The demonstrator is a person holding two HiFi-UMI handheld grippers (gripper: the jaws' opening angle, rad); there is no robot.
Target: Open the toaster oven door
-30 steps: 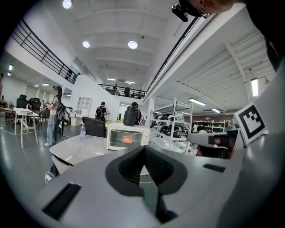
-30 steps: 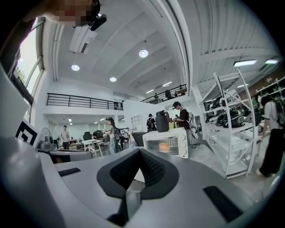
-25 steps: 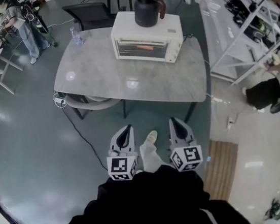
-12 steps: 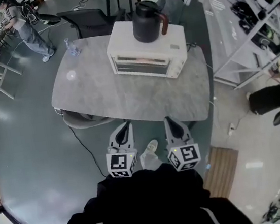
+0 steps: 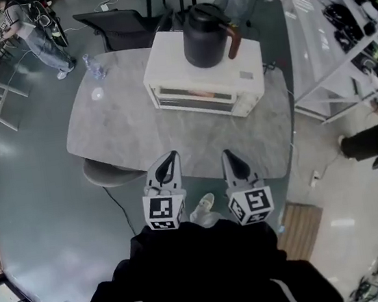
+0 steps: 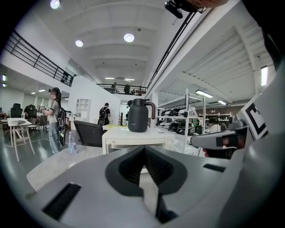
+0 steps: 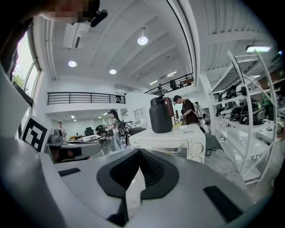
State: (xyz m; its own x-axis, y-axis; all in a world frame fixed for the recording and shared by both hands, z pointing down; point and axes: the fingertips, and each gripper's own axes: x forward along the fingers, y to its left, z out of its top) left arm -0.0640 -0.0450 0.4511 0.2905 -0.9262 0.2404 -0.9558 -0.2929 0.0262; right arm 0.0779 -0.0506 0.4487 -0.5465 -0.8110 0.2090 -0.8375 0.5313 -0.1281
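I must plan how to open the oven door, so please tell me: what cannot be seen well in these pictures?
- Door handle of the toaster oven: head view, too small and blurred.
- Lower door: left gripper view, hidden behind the left tool; right gripper view, behind the right tool.
- Oven inside: head view, the door's window shows only a blur.

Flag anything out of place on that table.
A dark thermal jug stands on top of the toaster oven, an odd perch for it, though it is upright. The oven door is shut; nothing spilled or damaged shows.
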